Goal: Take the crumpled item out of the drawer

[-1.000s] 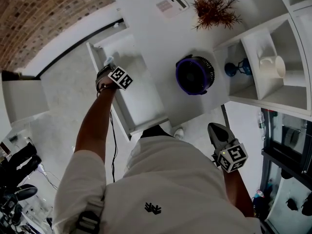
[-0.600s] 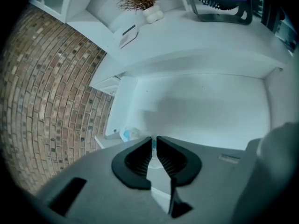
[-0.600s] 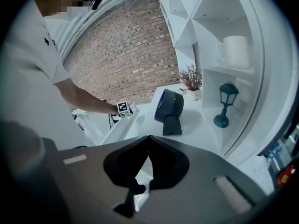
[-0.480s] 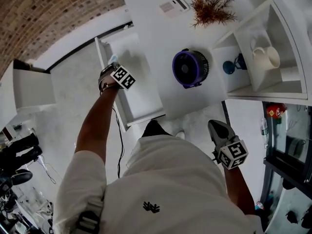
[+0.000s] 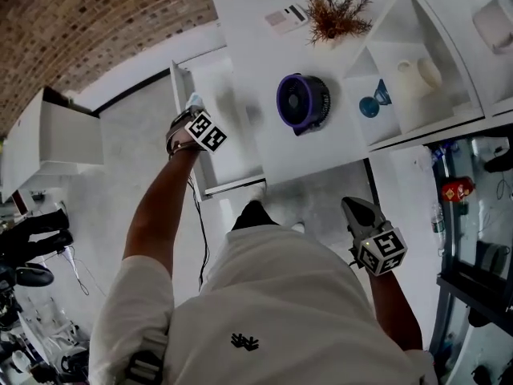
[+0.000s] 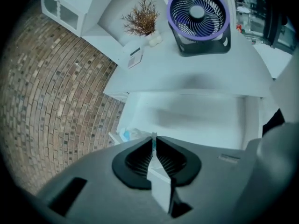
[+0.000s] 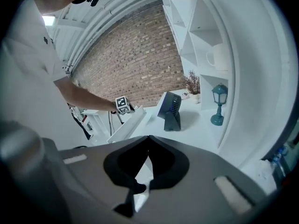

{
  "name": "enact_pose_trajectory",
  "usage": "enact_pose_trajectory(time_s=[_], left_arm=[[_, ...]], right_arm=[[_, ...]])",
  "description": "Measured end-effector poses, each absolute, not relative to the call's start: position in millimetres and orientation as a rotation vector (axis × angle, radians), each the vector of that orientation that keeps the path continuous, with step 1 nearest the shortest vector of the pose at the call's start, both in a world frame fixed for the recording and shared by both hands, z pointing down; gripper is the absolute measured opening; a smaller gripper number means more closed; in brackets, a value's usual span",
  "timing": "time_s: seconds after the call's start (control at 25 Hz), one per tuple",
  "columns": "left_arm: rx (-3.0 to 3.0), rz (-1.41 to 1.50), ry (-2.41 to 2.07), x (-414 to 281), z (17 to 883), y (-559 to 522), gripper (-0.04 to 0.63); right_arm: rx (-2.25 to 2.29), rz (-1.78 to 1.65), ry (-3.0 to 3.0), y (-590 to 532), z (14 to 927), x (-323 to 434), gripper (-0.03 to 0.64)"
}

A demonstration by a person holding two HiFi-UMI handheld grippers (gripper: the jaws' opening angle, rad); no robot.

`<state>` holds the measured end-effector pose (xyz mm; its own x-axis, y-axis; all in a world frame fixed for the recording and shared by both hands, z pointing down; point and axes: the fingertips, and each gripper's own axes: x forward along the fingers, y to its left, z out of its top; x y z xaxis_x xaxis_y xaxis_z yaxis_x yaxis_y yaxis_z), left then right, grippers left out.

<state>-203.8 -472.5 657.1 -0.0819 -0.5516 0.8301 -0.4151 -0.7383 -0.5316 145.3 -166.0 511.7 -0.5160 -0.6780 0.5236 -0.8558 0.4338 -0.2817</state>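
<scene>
The left tool is closed down to a narrow slit, pinching a thin pale edge of the crumpled, whitish and blue, filmy item. The rest of the item bunches just beyond the tool's tip, on its left in the left gripper view. Tool and item hang over the open white drawer, near the drawer's left wall; whether the item touches that wall I cannot tell. The drawer's bare bottom shows pale and flat behind the tool.

The drawer stands pulled out from under a white surface. On that surface stands a round purple-rimmed fan, upright on its dark base. Further back are a brown dried plant in a small white pot and a small white card with print just beside it. A brick wall runs along the left.

The right tool is held low at the person's right side, well apart from the drawer, its jaws meeting at the tips with nothing between them. Beyond it, white shelves hold a white mug, and a small blue lantern-shaped ornament stands below.
</scene>
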Motion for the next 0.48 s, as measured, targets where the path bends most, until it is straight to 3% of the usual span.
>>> enact_pose_trajectory(time_s=[0.48], left_arm=[[-2.208, -1.776, 1.227, -175, 593, -373, 0.031]], right_arm=[[1.243, 0.689, -2.423, -103, 511, 168, 0.012]])
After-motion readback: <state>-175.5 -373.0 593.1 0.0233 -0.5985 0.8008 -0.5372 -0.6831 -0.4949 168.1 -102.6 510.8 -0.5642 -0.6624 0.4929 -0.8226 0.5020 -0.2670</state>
